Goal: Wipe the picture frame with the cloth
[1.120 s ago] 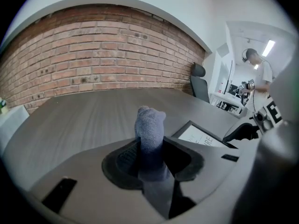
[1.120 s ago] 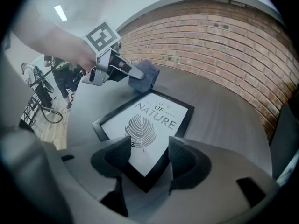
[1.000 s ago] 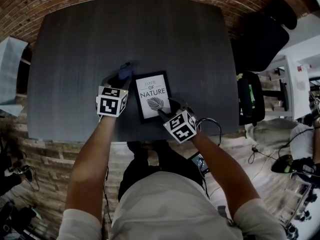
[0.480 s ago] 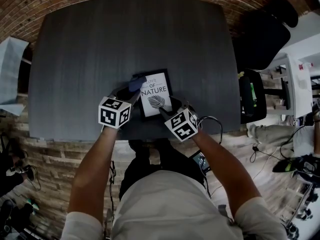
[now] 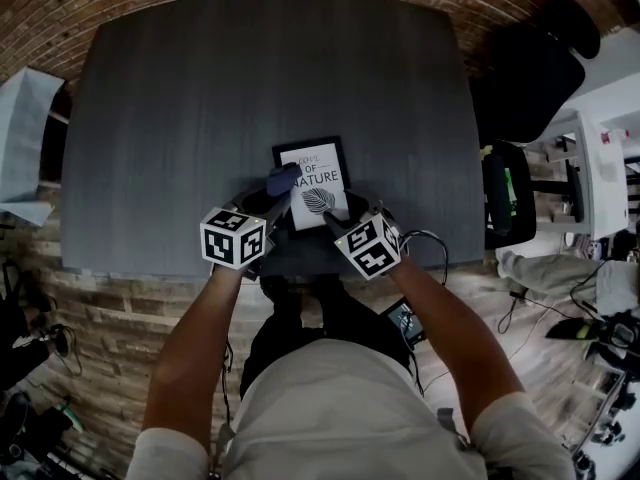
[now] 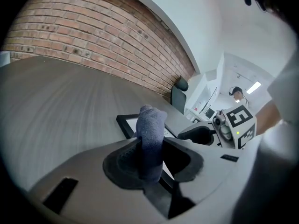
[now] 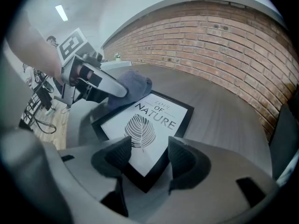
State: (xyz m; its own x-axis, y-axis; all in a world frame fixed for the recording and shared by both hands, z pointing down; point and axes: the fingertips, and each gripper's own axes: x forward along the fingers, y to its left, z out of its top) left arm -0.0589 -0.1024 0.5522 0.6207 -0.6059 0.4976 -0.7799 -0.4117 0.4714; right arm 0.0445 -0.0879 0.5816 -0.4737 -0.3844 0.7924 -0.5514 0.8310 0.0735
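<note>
1. Where the dark table [image 5: 200, 98] nears its front edge, in the lower middle of the head view, the picture frame [image 5: 318, 180] lies flat. It has a black rim around a white print with a leaf and the words "OF NATURE".
2. The cloth [image 5: 283, 179], a bluish-grey wad, sits on the frame's left rim in the head view. In the right gripper view, at upper left, it covers the frame's far left corner [image 7: 133, 85].
3. The left gripper [image 5: 275, 194] has its jaws clamped on the cloth. In the left gripper view the wad [image 6: 150, 139] stands up between the pads and pokes out past their tips, with the frame's black corner [image 6: 125, 123] just behind it.
4. That gripper comes in from the lower left of the head view. Its marker cube sits below and to the left of the frame.
5. The right gripper [image 5: 336, 218] is at the frame's lower right corner, jaws standing apart. In the right gripper view that near corner [image 7: 145, 174] lies between the two pads. I can't tell whether the pads press on it.
6. The two grippers are close together, one on each side of the frame's lower half.
7. The person's bare forearms run down from the grippers to the bottom of the head view.
8. Beyond the table's far edge a brick wall [image 6: 93, 36] fills the upper left of the left gripper view. A black chair [image 5: 520, 78] stands off the table's upper right corner in the head view.
</note>
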